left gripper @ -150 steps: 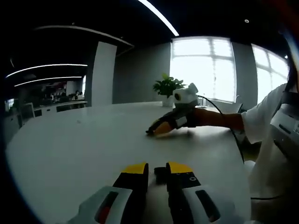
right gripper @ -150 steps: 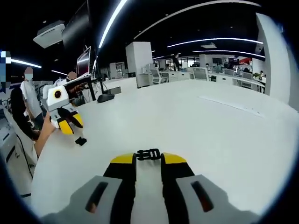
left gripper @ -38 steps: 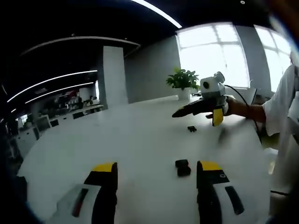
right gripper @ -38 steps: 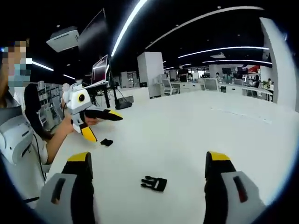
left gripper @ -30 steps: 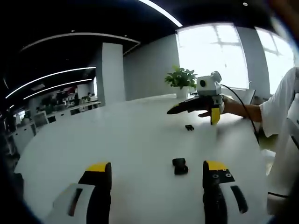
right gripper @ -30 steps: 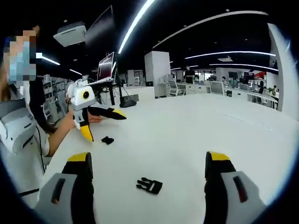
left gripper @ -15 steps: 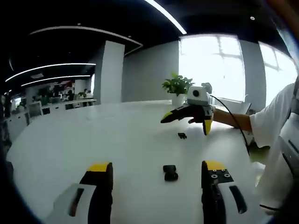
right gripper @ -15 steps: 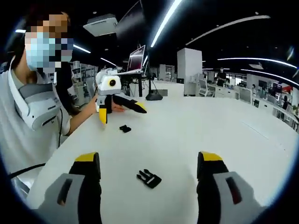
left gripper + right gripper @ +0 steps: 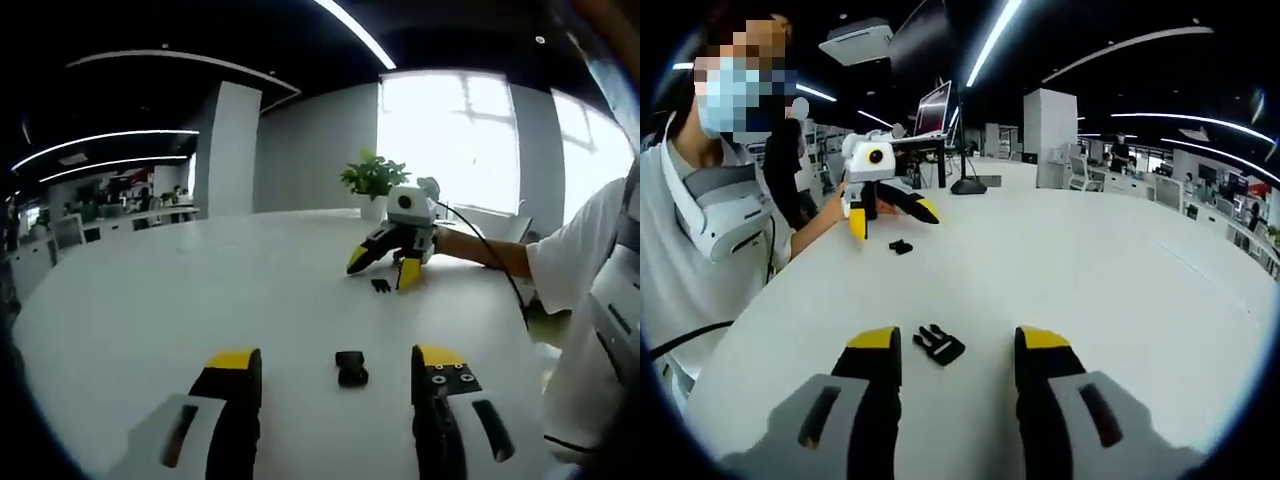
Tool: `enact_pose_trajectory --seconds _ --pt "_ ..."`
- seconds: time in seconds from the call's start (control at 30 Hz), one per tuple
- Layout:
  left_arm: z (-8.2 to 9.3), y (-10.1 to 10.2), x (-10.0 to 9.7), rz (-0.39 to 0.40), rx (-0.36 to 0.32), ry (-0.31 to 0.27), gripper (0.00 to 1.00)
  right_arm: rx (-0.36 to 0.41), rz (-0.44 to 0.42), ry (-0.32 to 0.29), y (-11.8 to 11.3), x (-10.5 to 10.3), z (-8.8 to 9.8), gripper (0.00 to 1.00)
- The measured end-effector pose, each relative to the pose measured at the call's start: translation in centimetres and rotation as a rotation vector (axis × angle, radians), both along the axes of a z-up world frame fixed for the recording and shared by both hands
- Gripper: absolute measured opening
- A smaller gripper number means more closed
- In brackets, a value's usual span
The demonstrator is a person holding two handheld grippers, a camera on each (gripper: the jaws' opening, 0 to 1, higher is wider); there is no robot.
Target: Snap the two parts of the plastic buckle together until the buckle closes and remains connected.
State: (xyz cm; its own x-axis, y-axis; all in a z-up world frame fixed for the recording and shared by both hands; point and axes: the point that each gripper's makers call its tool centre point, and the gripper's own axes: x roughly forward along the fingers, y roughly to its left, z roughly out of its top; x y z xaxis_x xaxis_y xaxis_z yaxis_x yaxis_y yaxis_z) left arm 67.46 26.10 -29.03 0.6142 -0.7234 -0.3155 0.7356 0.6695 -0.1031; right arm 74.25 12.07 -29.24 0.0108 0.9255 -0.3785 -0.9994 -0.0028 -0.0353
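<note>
Both tools stand released, jaws apart. The socket half [image 9: 351,368] lies on the table [image 9: 150,310] just ahead of the left tool [image 9: 338,372], between its jaws; the pronged half [image 9: 939,344] lies likewise before the right tool [image 9: 958,350], prongs toward its left jaw.

The white desk [image 9: 150,300] is lying bare around both buckle pieces. In the left gripper view, the socket half [image 9: 351,368] is sitting between the spread jaws of the left hand-held gripper [image 9: 338,365], with nothing crowding it. The right hand-held gripper [image 9: 383,266] is hovering over the pronged half [image 9: 380,285] farther off, and open desk is separating the two halves. A potted plant [image 9: 372,180] is standing at the far edge. In the right gripper view, a monitor [image 9: 932,110] is standing beyond the far edge.
</note>
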Motion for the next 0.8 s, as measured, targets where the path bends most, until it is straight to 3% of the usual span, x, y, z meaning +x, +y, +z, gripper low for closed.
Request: enact_pose_trajectory --seconds 0.2,0.8 --pt "-0.43 -0.35 -0.35 -0.02 0.026 0.001 0.57 -0.02 0.022 -0.003 -0.24 -0.41 -0.49 0.29" --pt "-0.46 -0.06 -0.11 -0.02 0.029 0.015 0.48 -0.036 0.046 -0.025 -0.36 -0.44 -0.41 0.18"
